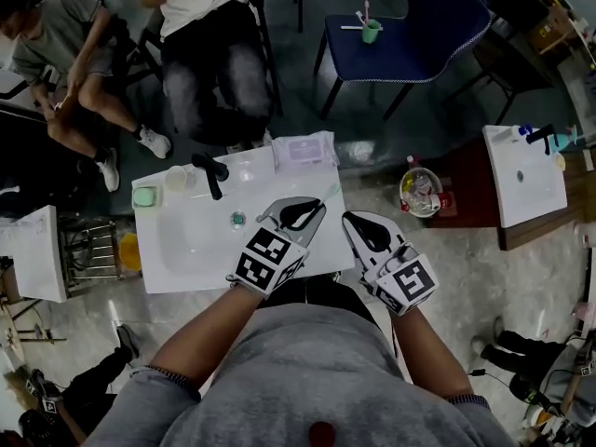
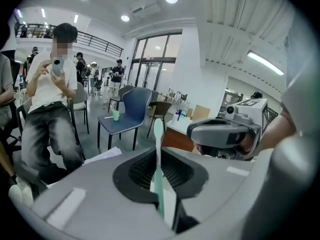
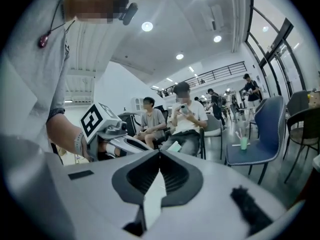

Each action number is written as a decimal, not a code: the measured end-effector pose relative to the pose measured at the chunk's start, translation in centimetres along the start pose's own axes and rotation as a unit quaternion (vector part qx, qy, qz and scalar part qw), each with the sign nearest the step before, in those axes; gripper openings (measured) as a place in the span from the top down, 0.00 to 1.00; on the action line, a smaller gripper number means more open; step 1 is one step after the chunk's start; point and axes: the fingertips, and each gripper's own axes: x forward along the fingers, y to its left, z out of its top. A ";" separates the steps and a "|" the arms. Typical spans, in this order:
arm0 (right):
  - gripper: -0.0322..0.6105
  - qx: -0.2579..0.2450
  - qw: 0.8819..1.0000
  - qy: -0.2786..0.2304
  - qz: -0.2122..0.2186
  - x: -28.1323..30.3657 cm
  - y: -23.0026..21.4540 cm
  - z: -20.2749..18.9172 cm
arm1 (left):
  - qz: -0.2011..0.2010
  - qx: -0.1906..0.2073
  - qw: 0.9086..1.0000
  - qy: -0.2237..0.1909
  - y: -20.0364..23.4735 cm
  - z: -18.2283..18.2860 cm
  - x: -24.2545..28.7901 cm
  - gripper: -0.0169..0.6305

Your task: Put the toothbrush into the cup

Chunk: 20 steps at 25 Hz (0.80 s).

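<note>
Head view: left tongs [image 1: 312,210] hold mint-green plastic toothbrush [image 1: 328,194] over white basin surface [image 1: 186,268]; pale round cup [image 1: 176,177] at 9 o'clock, well apart.
Left gripper view: jaws clamped on its handle.
Right gripper view: right tongs [image 3: 160,156] closed, empty.
Pickup done; insertion left.

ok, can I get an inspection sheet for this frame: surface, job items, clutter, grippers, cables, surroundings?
surface: white basin unit, with a black tap at its back.
job's things: toothbrush held in the left gripper, its head sticking out past the jaws; pale cup standing left of the tap.
clutter: green dish and a wipes pack on the unit.
grippers: left gripper shut on the toothbrush; right gripper shut and empty.
cables: nothing seen.
surroundings: seated people behind the unit; blue chair carrying a green cup; second basin unit at the right.
</note>
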 end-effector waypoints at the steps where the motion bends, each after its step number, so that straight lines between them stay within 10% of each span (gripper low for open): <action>1: 0.93 -0.005 1.000 -0.003 0.005 0.2 0.4 0.7 | 0.003 -0.001 1.000 -0.013 0.1 0.6 -0.9 0.92; 13: 0.93 -0.035 0.996 -0.030 0.078 2.4 5.5 7.5 | 0.014 0.037 0.978 -0.205 -0.7 6.6 -10.9 0.92; 20: 0.93 -0.054 0.991 -0.034 0.118 3.7 8.1 8.8 | 0.049 0.028 0.970 -0.235 -0.1 6.5 -14.7 0.92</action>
